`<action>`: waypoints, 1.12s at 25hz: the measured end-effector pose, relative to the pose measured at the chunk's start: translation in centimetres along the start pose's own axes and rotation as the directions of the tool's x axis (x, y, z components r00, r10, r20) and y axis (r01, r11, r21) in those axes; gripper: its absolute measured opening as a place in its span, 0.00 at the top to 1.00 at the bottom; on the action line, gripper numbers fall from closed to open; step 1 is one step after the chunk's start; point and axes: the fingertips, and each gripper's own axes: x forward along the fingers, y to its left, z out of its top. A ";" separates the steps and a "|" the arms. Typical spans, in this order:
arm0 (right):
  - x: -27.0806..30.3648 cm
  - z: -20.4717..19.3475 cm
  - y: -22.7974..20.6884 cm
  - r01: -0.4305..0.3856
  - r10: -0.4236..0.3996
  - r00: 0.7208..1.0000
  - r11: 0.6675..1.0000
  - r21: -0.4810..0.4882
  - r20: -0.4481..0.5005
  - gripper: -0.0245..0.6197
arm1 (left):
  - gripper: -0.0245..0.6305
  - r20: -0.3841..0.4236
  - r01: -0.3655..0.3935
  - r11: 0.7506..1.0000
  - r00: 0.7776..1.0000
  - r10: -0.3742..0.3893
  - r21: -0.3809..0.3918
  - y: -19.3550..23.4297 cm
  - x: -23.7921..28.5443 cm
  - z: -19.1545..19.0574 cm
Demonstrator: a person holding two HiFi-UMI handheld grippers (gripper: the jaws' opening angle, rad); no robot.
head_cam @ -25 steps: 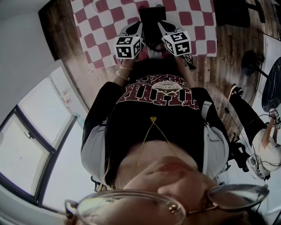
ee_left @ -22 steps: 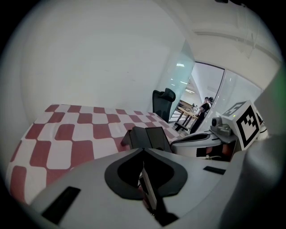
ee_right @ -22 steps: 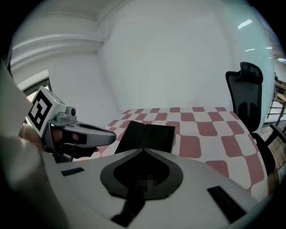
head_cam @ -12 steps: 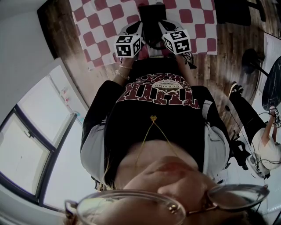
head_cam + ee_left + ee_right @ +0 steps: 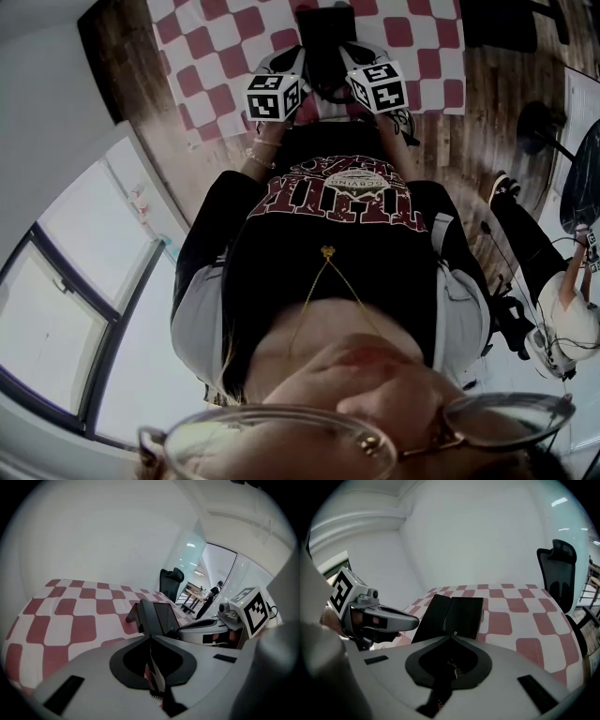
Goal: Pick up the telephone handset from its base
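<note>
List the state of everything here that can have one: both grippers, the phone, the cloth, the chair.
left gripper: jaws together, nothing between them.
right gripper: jaws together, nothing between them.
telephone: resting on the cloth, handset apparently on its base, not lifted.
checked cloth: spread flat over the table.
office chair: upright, unoccupied, beyond the table.

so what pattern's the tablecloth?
The tablecloth is red-and-white checked; it shows best in the left gripper view.
</note>
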 end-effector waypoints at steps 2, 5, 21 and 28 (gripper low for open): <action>0.2 -0.2 -0.1 0.000 0.000 1.000 1.000 0.004 -0.005 0.93 | 0.95 -0.004 0.008 1.000 1.000 -0.008 -0.005 0.1 0.2 -0.1; 0.6 -0.4 -0.2 -0.001 0.001 1.000 1.000 0.010 -0.010 0.93 | 0.95 -0.009 0.024 1.000 1.000 -0.024 -0.010 0.3 0.5 -0.3; 0.0 -0.2 -0.7 0.026 -0.026 1.000 0.999 0.032 0.002 0.93 | 0.88 -0.034 0.175 0.984 0.984 -0.176 -0.044 0.5 0.1 -0.4; -0.2 -0.2 -1.3 0.036 -0.036 0.999 0.997 0.062 0.013 0.93 | 0.81 -0.042 0.288 0.948 0.954 -0.296 -0.132 -0.1 1.1 -1.2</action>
